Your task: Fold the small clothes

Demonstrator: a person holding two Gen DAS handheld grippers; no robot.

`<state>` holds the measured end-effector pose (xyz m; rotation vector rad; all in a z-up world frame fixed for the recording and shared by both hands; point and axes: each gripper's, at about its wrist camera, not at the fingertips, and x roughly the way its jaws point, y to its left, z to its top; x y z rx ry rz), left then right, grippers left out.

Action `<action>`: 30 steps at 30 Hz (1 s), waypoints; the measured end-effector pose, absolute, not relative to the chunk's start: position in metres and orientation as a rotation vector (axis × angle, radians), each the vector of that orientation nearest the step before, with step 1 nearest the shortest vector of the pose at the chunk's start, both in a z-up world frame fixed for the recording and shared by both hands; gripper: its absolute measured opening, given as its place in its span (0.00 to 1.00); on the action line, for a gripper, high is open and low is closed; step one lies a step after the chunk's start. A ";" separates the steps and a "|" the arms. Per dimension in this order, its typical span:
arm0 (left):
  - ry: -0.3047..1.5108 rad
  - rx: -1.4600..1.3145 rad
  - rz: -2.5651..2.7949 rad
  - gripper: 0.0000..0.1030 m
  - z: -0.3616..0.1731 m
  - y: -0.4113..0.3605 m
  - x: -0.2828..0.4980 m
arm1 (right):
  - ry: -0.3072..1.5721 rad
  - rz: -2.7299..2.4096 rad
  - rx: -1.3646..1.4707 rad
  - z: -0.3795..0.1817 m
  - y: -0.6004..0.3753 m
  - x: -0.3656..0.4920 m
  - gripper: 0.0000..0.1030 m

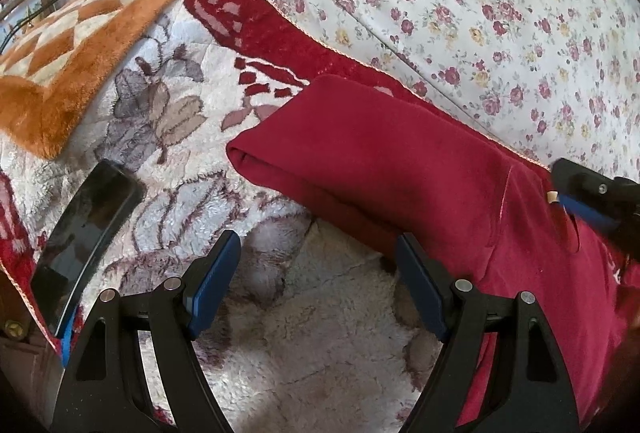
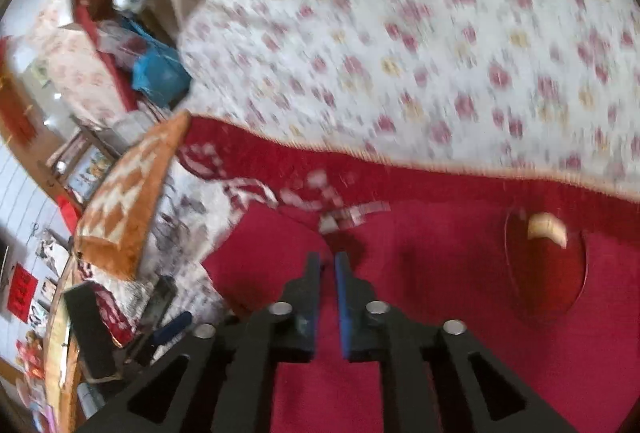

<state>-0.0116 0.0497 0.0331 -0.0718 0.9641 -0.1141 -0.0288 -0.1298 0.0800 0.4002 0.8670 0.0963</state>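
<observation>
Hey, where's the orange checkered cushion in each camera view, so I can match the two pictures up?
Left wrist view: the orange checkered cushion lies upper left, on the fleecy flowered blanket.
Right wrist view: the cushion sits left of centre, seen edge-on and blurred.
Shared landmark: the folded red garment, to the cushion's right in both.

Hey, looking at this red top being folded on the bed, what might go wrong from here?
1. The right gripper has only a narrow gap with no cloth visibly pinched, so the red top may not come along when it moves.
2. The left gripper is open over the blanket, holding nothing down; the fold could slide.
3. The phone lies near the bed's edge and might get knocked off.
</observation>
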 end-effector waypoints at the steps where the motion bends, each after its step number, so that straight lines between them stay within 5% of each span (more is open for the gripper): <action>1: 0.967 -0.076 -0.115 0.78 0.033 0.050 -0.012 | 0.894 0.096 0.428 0.072 -0.131 -0.026 0.63; 5: 0.978 -0.091 -0.117 0.78 0.033 0.052 -0.008 | 0.894 0.112 0.471 0.052 -0.126 -0.014 0.67; 8: 0.987 -0.097 -0.118 0.78 0.033 0.051 -0.005 | 0.915 0.151 0.455 0.041 -0.113 0.002 0.58; 12: 0.982 -0.086 -0.114 0.78 0.035 0.048 -0.002 | 0.922 0.172 0.420 0.028 -0.098 0.021 0.15; 13: 0.979 -0.086 -0.111 0.78 0.035 0.049 -0.002 | 0.922 0.168 0.411 0.028 -0.095 0.024 0.11; 30: 0.936 -0.154 -0.235 0.78 0.049 0.042 -0.025 | 0.726 0.145 0.479 0.122 -0.172 -0.062 0.07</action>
